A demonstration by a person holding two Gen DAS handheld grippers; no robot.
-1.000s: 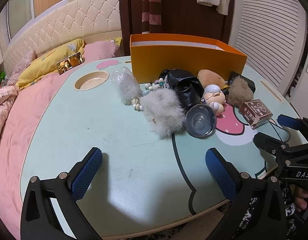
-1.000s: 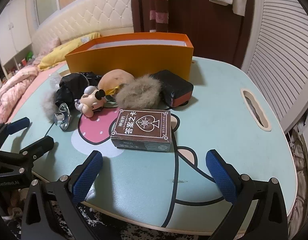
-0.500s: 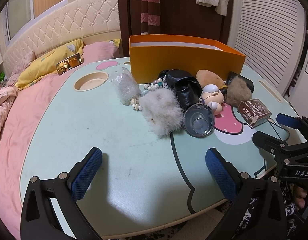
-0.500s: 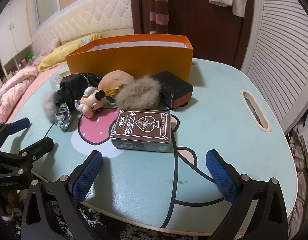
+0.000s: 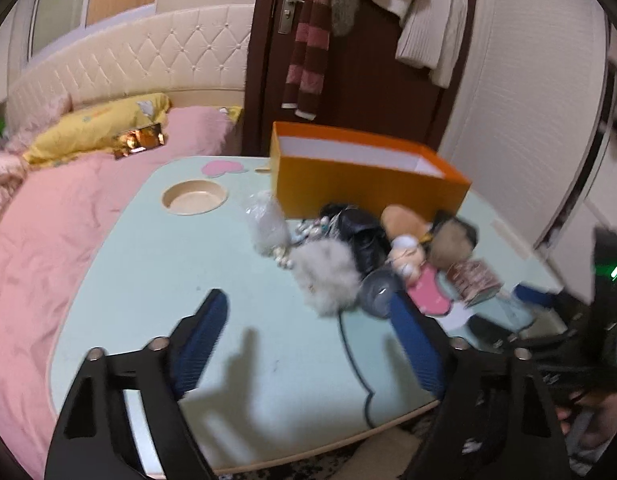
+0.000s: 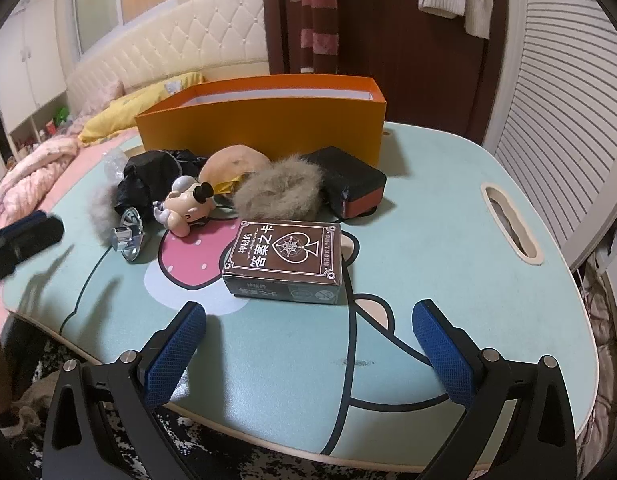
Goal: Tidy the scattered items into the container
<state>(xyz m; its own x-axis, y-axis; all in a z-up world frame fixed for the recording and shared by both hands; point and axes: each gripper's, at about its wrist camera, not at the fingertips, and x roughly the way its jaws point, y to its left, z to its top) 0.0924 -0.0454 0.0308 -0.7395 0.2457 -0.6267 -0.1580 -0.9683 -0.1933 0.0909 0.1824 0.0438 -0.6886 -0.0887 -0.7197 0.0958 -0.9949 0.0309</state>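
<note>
The orange box (image 5: 360, 188) (image 6: 260, 128) stands open-topped at the table's far side. In front of it lies a cluster: white fluffy pompom (image 5: 328, 276), black pouch (image 5: 360, 232), mouse figurine (image 6: 184, 204), brown fur ball (image 6: 278, 194), tan plush (image 6: 232, 162), metal cup (image 6: 128, 238), black-and-orange case (image 6: 348, 184) and brown card box (image 6: 286, 258). My left gripper (image 5: 306, 308) hovers short of the pompom, its jaws closing with nothing between them. My right gripper (image 6: 308, 312) stands open just before the card box, touching nothing.
The mint cartoon-print table (image 5: 156, 280) has a round cup recess (image 5: 194, 202) far left and a handle slot (image 6: 508, 220) on the right. A clear plastic bag (image 5: 266, 224) and beads (image 5: 308, 230) lie by the pompom. A pink bed (image 5: 48, 232) adjoins the table's left side.
My left gripper has risen and swung, so its view is tilted and blurred, and its jaws have narrowed. The right gripper and all the items have stayed put.
</note>
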